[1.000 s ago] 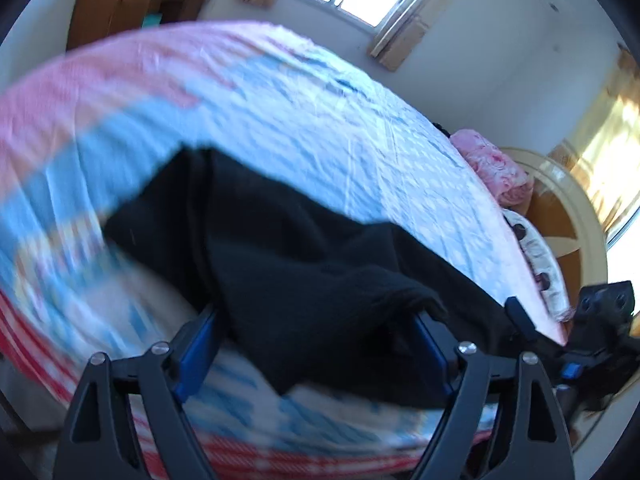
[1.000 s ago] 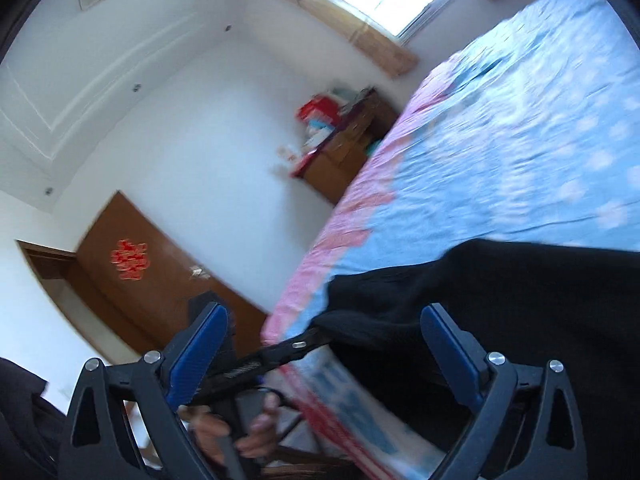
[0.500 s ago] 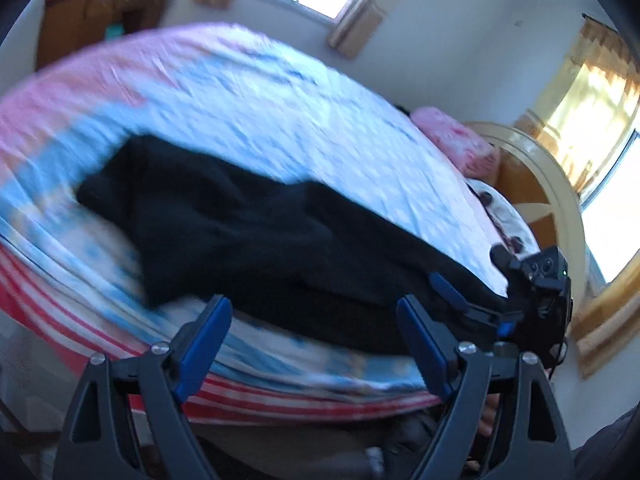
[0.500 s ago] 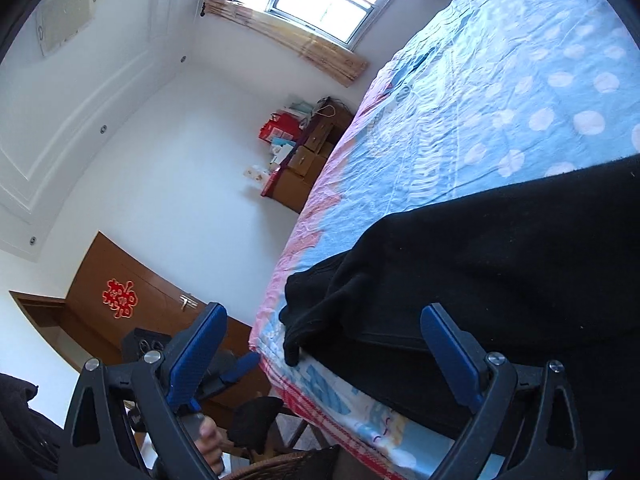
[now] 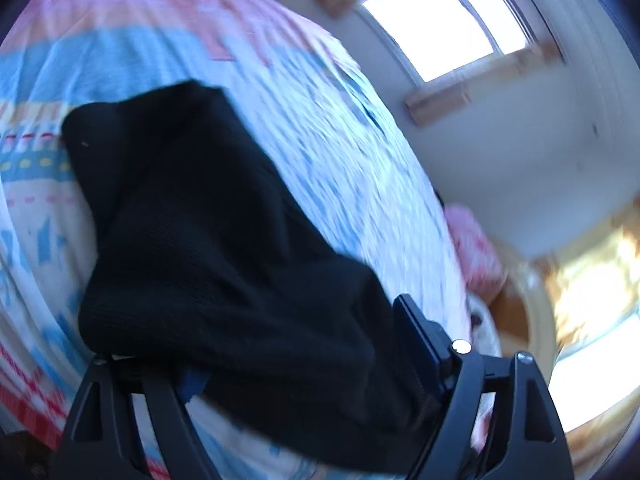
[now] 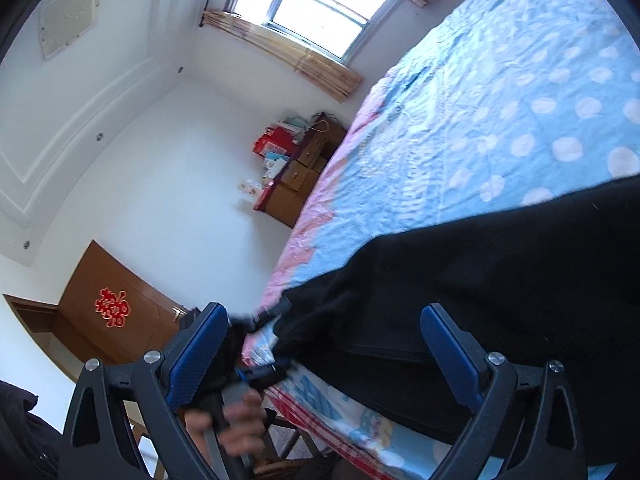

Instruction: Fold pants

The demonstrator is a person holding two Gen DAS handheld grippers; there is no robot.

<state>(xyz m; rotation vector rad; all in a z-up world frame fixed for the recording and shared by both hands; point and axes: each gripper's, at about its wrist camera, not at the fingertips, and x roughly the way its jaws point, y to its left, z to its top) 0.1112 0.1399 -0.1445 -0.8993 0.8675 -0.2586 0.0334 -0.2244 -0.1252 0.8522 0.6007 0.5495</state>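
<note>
left gripper: jaws closing around one end of the black pants on the bed; firm pinch unconfirmed. right gripper: fingers spread, empty, over the pants. step: grasping. next: secure both ends, then fold.

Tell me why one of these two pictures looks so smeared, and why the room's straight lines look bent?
Left wrist view: motion blur smears the bedsheet and the window, though the black pants stay fairly sharp. Right wrist view: crisp overall, only the hand slightly blurred. Both views: fisheye lenses curve the walls and the bed's edge, and daylight blows the windows out white.
</note>
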